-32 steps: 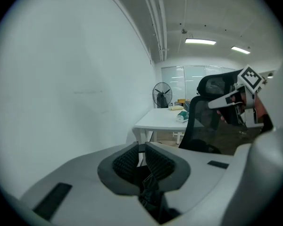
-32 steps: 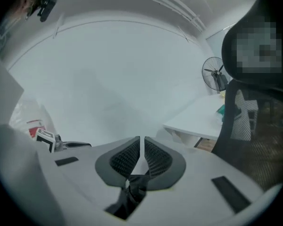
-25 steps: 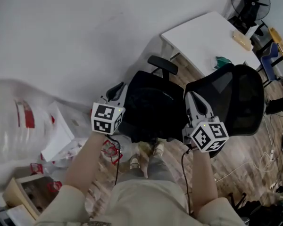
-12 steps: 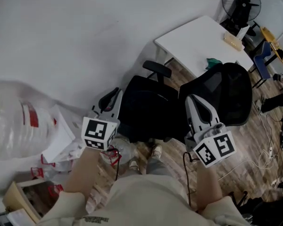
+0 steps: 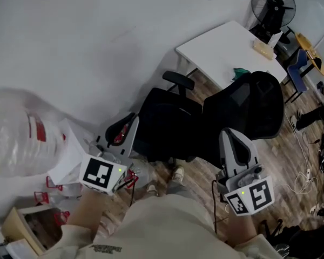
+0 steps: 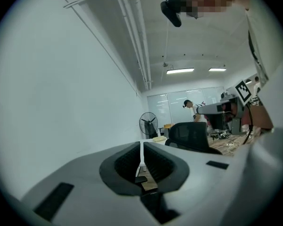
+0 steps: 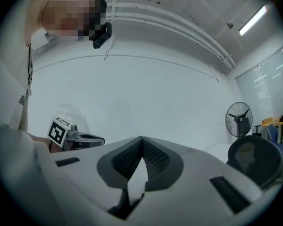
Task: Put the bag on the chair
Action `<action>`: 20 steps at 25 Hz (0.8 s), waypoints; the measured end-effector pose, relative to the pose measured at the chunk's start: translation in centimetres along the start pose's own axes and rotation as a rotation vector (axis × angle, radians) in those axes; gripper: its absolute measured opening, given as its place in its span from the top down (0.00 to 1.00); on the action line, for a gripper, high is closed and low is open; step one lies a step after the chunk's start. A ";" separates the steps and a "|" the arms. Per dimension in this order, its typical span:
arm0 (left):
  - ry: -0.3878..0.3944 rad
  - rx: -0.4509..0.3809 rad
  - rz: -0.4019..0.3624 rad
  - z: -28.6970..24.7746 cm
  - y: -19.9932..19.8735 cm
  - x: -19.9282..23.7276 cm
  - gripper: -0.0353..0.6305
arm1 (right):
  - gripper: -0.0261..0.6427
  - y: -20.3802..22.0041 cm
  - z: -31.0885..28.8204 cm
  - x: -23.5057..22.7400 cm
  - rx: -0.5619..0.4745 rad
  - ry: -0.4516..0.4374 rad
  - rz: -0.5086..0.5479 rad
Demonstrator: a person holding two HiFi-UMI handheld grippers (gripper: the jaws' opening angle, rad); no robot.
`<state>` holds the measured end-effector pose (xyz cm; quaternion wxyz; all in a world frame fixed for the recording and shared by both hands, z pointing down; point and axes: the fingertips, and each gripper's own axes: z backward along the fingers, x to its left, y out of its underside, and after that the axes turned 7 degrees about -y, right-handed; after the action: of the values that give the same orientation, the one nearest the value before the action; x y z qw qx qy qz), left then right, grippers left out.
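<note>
Left gripper [image 5: 127, 124] is shut tight with nothing between the pads, and its jaws have just been closing. Same deal for the right gripper [image 5: 230, 135]: pads together, empty, just been closing too. Both sit in the lower half of the frame, either side of the black office chair [image 5: 248, 109].

The bag [image 5: 164, 124] looks like the black lump lying on the chair seat, dead centre. It's black on black, so its outline is hard to pick out. The chair has a mesh back and a padded armrest [image 5: 178, 81] on the wall side.

Upper right there's a white worktop [image 5: 221, 42] with a green thing [image 5: 240, 73] and a pale boxy item [image 5: 263, 48] on it. A black fan [image 5: 272, 5] stands past that.

Over at the left edge is a big crinkly clear plastic sack [image 5: 16, 144] with red print, contents too blurry to call. Next to it are white papers [image 5: 67, 161], with a cardboard box [image 5: 24, 223] at lower left. Loose cables [image 5: 308, 179] trail over the wood floor [image 5: 281, 161] on the right.
</note>
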<state>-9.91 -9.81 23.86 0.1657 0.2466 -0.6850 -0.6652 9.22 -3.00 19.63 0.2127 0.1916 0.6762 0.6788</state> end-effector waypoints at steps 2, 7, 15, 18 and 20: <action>0.008 -0.006 -0.001 1.1 -0.4 -0.7 0.89 | 0.93 0.2 0.7 0.8 0.011 -0.003 -0.001; -0.017 0.006 -0.023 2.7 0.1 -1.3 0.89 | 0.93 1.4 1.9 2.8 0.045 -0.040 -0.036; 0.007 0.051 0.015 4.4 1.7 -2.2 0.89 | 0.93 3.6 2.8 4.9 0.091 -0.059 -0.098; 0.007 0.044 0.018 4.9 1.6 -1.9 0.89 | 0.93 3.6 2.8 5.2 0.088 -0.057 -0.099; 0.006 0.044 0.019 5.2 1.6 -1.8 0.89 | 0.93 3.5 2.9 5.4 0.085 -0.052 -0.093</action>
<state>-11.46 -4.52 25.27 0.1686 0.2457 -0.7012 -0.6478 6.17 2.40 23.06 0.2531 0.1865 0.7069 0.6335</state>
